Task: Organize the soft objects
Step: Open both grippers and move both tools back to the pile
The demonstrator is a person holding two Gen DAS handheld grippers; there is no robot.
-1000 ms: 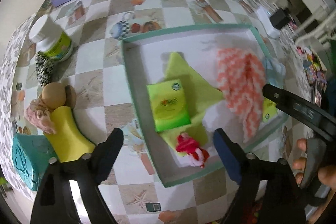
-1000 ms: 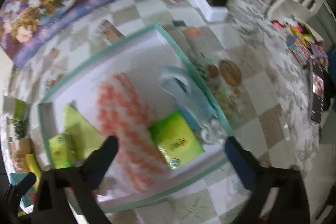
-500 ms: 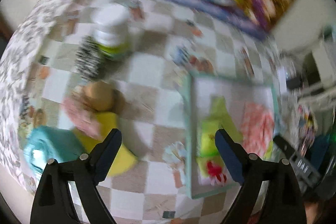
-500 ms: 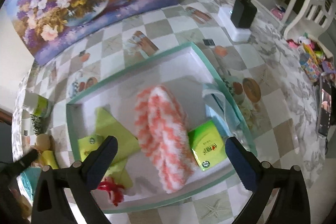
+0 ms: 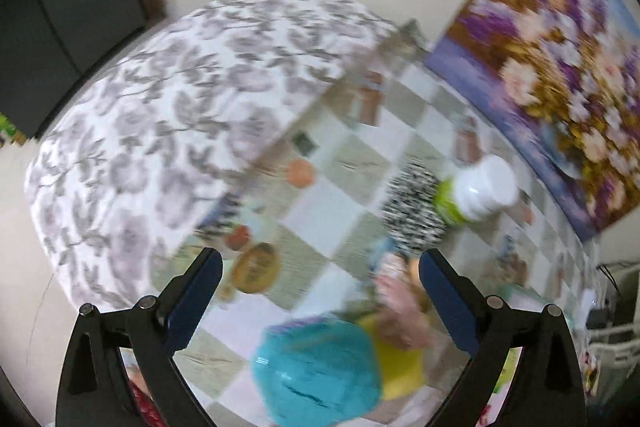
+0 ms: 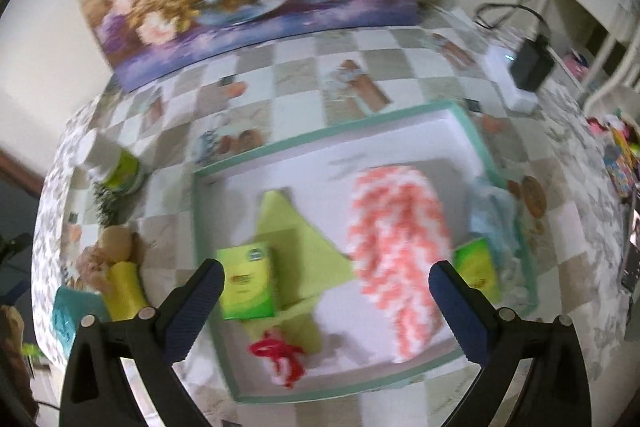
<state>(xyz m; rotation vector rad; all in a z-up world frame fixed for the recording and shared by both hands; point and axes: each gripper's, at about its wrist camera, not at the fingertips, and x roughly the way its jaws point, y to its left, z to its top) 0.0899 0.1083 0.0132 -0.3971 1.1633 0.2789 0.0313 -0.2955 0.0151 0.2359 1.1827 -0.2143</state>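
- Inside the teal-rimmed tray (image 6: 476, 143), near the middle of the surface (image 6: 304, 67), several soft items already lay: a fluffy coral-and-white knitted cloth (image 6: 400, 251), a flat lime-green cloth (image 6: 288, 227), a small red yarn tuft (image 6: 280, 351) and a pale blue crumpled piece (image 6: 492, 211) at the tray's right wall.
- Two boxy green tissue packs (image 6: 248, 283) with a glossy wrap also lay in the tray, one on the lime cloth, one by the right wall.
- Outside the tray, toward the surface's left edge, items remained: a turquoise soft block (image 5: 316, 371), a yellow piece (image 5: 400, 367) with a pinkish ruffle (image 5: 400, 299), and a black-and-white speckled bundle (image 5: 412, 211). Blur hid finer texture.
- A rigid white-capped jar (image 5: 476, 191) stood just beside the bundle.
- By my judgement, the task was partly done; the left-edge group was still to be sorted.
- Left tongs (image 5: 320, 299) were opening, nothing between them, above the left-edge group.
- Right tongs (image 6: 324, 303) stood apart and empty over the tray.
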